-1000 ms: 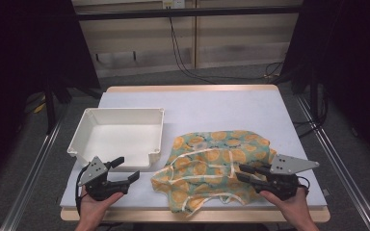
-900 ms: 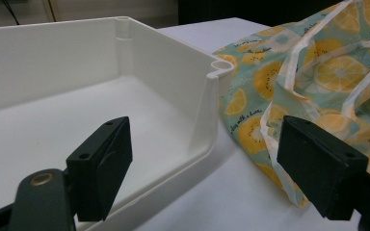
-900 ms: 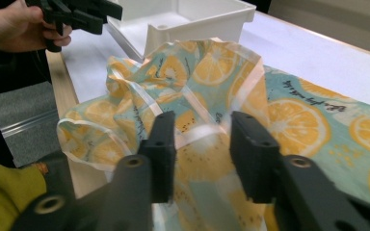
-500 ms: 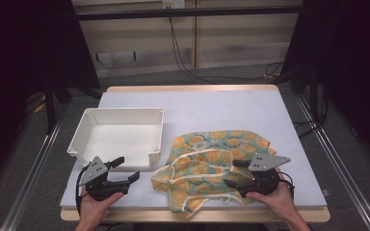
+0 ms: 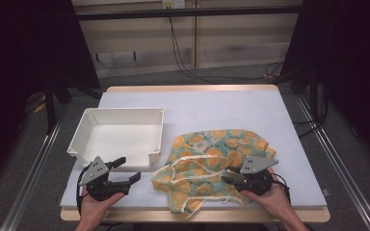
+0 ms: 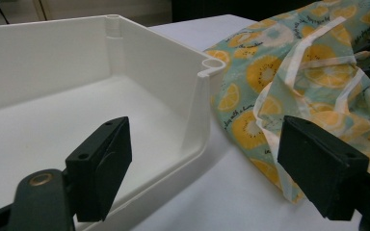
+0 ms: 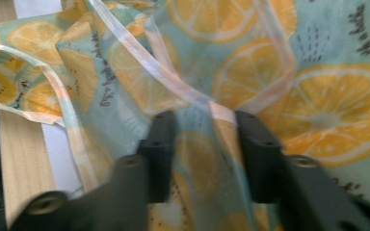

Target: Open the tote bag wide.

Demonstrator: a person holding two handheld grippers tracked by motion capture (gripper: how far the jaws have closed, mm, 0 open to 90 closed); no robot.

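So my right claw (image 5: 232, 181) is down on the crumpled teal cloth printed with orange citrus slices (image 5: 217, 166), which is lying on the pale tabletop (image 5: 221, 108) at about 5 o'clock, just to the 3 o'clock side of the white rectangular plastic bin (image 5: 118, 137). The jaws have just been closing and there's a fold of fabric sitting between them. In the right gripper view they're narrowed around a ridge of cloth where the pale ribbon trim (image 7: 173, 82) crosses. Honestly can't tell if the pads are really biting yet, it looks more like bracketing than clamping. My left claw (image 5: 127, 171) is parked at about 7 o'clock, jaws wide apart with nothing in them, right at the near wall of the bin.

What worries me is that the stuff is thin, floppy and a bit sheer, bunched into soft folds. If I only catch the top layer or just the ribbon, I reckon it'll slide out on the lift, or the whole thing will come up lopsided and drag. The near hem already hangs around the wooden front edge of the tabletop (image 7: 24, 159), so a sloppy pull could tip it off. The bin is rigid and smooth with a rolled rim, so trailing cloth could snag on a corner
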